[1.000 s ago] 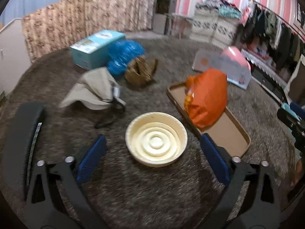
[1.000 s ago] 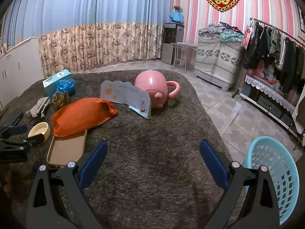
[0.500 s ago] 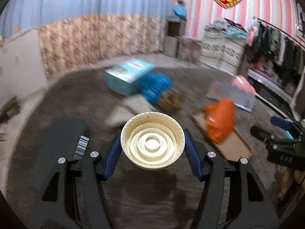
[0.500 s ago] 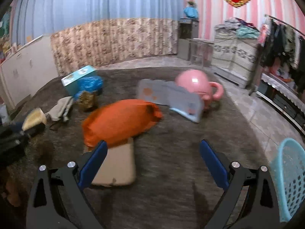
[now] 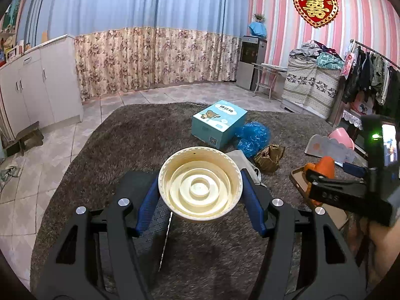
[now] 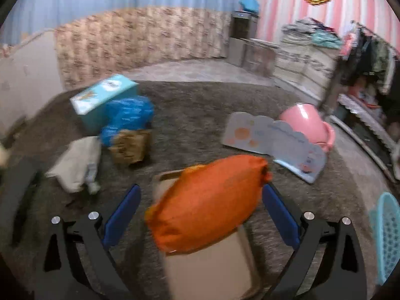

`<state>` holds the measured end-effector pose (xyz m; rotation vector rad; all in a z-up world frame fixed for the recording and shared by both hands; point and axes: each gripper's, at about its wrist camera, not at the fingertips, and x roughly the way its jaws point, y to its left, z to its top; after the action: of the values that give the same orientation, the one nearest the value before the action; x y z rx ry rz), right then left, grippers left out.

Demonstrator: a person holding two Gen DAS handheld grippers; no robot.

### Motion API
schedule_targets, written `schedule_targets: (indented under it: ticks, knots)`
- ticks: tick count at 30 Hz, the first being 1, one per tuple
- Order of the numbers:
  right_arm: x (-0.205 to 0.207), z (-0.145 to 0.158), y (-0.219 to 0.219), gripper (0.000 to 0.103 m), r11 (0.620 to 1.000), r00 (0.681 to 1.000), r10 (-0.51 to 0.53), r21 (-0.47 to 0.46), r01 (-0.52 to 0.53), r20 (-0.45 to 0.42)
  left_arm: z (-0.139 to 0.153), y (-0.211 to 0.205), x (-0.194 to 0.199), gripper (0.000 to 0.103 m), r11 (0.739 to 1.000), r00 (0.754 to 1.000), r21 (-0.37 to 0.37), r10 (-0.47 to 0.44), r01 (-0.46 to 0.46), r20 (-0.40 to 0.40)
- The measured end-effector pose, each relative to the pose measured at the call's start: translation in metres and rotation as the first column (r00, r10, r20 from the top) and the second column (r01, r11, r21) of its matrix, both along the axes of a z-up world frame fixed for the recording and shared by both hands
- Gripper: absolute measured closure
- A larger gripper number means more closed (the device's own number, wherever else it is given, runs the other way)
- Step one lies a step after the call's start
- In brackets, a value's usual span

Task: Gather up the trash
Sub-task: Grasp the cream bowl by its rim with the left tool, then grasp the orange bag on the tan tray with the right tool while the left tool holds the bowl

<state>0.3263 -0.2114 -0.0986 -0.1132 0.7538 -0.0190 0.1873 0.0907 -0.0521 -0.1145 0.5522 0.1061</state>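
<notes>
Left tongs [image 5: 200,197] grip the cream bowl [image 5: 200,182], blue pads pressed on either side of its rim, and the bowl hangs clear above the dark rug [image 5: 140,135]. That grip is only on the rim edges, so my worry is a slip: tip the wrist too far and a light, round, smooth bowl could rotate out and drop back onto the rug.

Right tongs [image 6: 200,212] stand wide, nothing between the pads pressing, with the orange bag [image 6: 207,200] right below and between them. The bag lies across a flat cardboard tray [image 6: 212,270]. It looks soft and bulging, so a shallow pinch could catch only a fold of plastic and tear it, or drag the tray along. The right view is blurred, so how close the pads are to the bag I cannot say.

Further out on the rug: a pale cloth [image 6: 77,162], a brown crumpled bag [image 6: 130,147], a blue plastic bag [image 6: 127,117] touching the teal box [image 5: 217,122]. Right of those, a grey card [image 6: 275,145] leans by a pink potty [image 6: 307,122]. The turquoise basket [image 6: 385,237] sits at the far right edge, well apart from the bowl, so that carry is where a loose grip would show.
</notes>
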Motion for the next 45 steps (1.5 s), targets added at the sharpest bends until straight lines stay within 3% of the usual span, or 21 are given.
schedule_targets:
  ticks: [4, 6, 11, 13, 14, 28, 35, 45]
  knots:
    - [-0.001, -0.004, -0.031, 0.008, 0.993, 0.997, -0.045, 0.103, 0.051, -0.060, 0.003, -0.002, -0.003, 0.042, 1.000, 1.000, -0.005, -0.018, 0.018, 0.018]
    - [-0.002, -0.006, -0.043, 0.013, 0.986, 0.996, -0.031, 0.161, 0.044, -0.083, 0.004, -0.004, -0.005, 0.042, 1.000, 0.999, -0.008, -0.024, 0.025, 0.024]
    - [-0.006, -0.014, -0.065, 0.079, 0.968, 0.993, 0.020, 0.250, 0.009, -0.114, 0.007, -0.014, -0.008, 0.042, 0.999, 0.999, -0.011, -0.042, 0.042, 0.029]
    - [-0.011, -0.017, -0.075, 0.086, 0.954, 0.994, 0.041, 0.300, -0.010, -0.099, 0.008, -0.020, -0.010, 0.042, 0.999, 0.998, -0.003, -0.051, 0.051, 0.034]
    - [-0.013, -0.018, -0.078, 0.095, 0.954, 0.995, 0.042, 0.301, -0.013, -0.092, 0.010, -0.022, -0.012, 0.042, 0.998, 0.998, 0.004, -0.057, 0.057, 0.040]
    - [-0.087, 0.030, -0.166, 0.101, 0.955, 0.999, 0.020, 0.296, -0.033, 0.047, 0.020, -0.060, -0.022, 0.042, 0.994, 0.992, 0.002, -0.105, 0.105, 0.073]
    - [-0.117, 0.029, -0.211, 0.101, 0.956, 0.997, 0.022, 0.290, -0.044, 0.079, 0.021, -0.084, -0.028, 0.042, 0.990, 0.987, 0.010, -0.141, 0.141, 0.072]
    - [-0.122, 0.020, -0.252, 0.101, 0.940, 0.996, -0.002, 0.340, -0.030, 0.092, 0.027, -0.110, -0.036, 0.042, 0.983, 0.980, 0.063, -0.177, 0.172, 0.086]
